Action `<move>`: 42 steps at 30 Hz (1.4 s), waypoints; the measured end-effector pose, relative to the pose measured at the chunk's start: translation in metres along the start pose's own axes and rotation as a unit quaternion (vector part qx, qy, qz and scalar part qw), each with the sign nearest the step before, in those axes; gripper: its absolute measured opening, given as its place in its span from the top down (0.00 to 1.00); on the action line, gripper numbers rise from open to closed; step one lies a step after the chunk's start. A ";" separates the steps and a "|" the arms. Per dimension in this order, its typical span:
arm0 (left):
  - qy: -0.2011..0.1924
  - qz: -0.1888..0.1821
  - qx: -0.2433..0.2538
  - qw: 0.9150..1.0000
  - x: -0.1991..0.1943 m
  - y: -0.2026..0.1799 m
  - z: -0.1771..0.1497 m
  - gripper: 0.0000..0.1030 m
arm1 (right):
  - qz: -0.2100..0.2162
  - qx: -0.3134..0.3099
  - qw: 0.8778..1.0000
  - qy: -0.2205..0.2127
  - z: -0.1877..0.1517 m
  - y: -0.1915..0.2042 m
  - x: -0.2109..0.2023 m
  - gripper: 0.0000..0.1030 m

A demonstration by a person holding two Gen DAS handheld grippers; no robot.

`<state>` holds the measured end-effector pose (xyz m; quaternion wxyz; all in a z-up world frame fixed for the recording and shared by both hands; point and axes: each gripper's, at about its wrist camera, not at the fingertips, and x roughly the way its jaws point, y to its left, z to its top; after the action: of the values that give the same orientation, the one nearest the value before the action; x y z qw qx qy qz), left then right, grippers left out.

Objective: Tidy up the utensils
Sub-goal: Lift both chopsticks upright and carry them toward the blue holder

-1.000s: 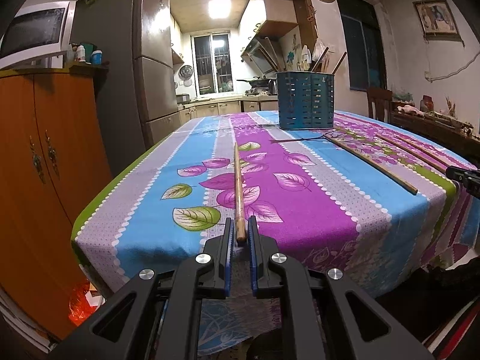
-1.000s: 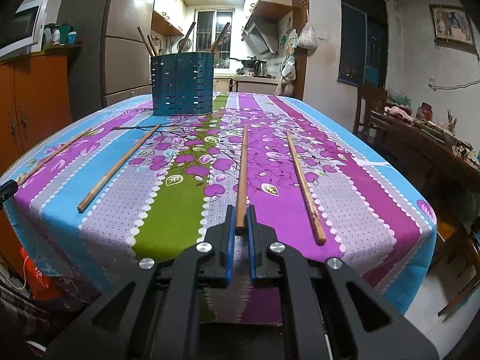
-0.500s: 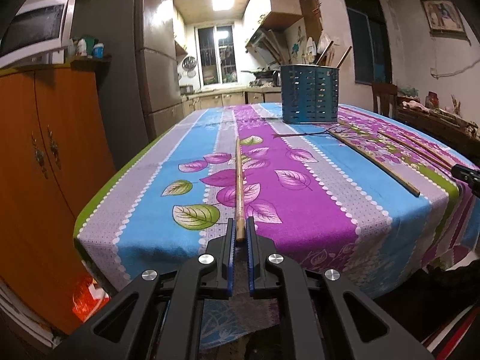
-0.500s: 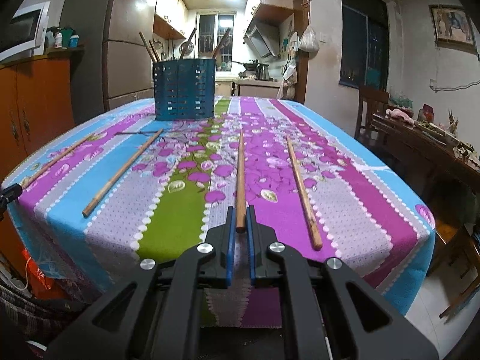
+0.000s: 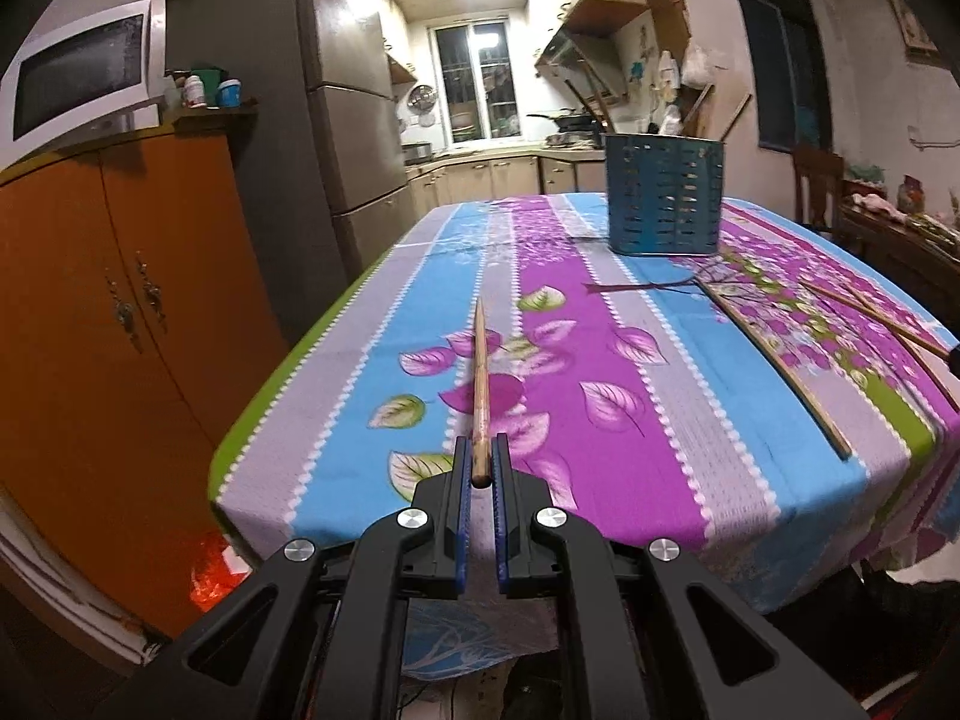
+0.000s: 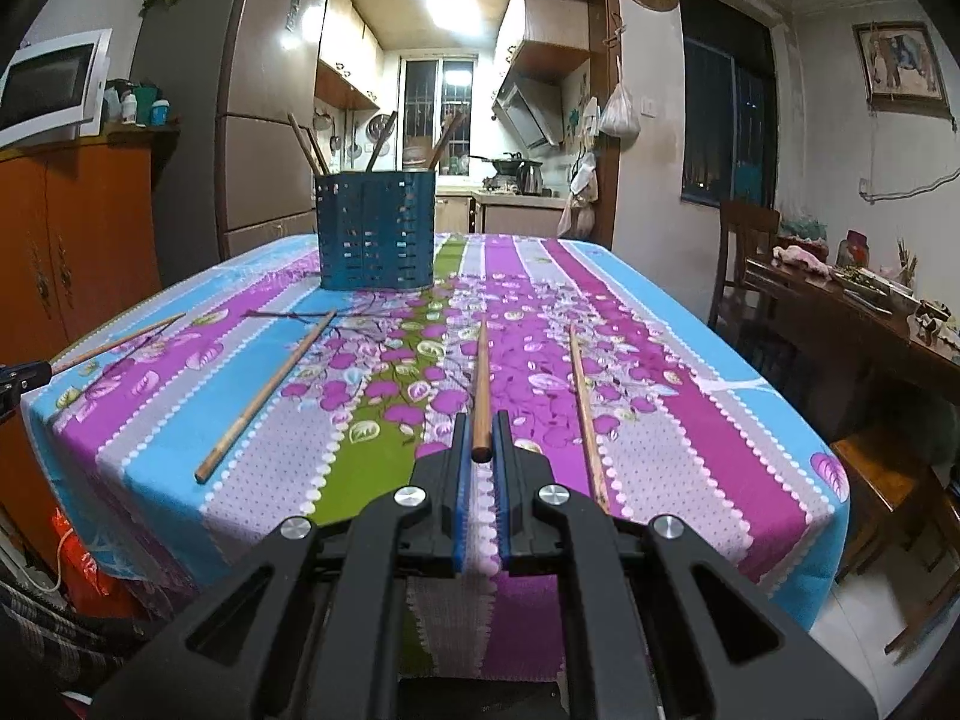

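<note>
My left gripper is shut on the near end of a wooden chopstick and holds it raised above the tablecloth. My right gripper is shut on another chopstick, also lifted and pointing at the table's far end. A blue perforated utensil holder stands at the far end and holds several sticks; it also shows in the right wrist view. Two loose chopsticks lie on the cloth: one to the left, one to the right.
The flowered tablecloth hangs over the near table edge. An orange cabinet and a fridge stand to the left. A chair and a cluttered side table stand to the right.
Both grippers have lifted their chopsticks off the cloth. The left one has risen and swung, so the holder now sits further right in its view.
</note>
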<state>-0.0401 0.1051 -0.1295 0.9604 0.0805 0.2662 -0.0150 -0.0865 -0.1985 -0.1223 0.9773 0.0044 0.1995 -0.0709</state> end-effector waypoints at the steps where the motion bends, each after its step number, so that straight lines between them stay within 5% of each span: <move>1: 0.002 0.005 -0.003 1.000 0.000 0.000 0.003 0.92 | 0.001 0.000 1.000 -0.003 0.002 0.000 -0.001 0.95; 18: 0.022 0.052 -0.012 0.998 0.005 0.003 0.037 0.92 | 0.026 -0.002 0.999 -0.036 0.032 -0.001 -0.010 0.95; 42: 0.021 0.069 0.010 0.997 0.017 -0.005 0.070 0.92 | 0.035 -0.011 0.994 -0.099 0.086 -0.014 -0.012 0.95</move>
<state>0.0095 0.0895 -0.0800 0.9524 0.1085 0.2804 0.0502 -0.0663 -0.2136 -0.0385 0.9942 -0.0060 0.1022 -0.0342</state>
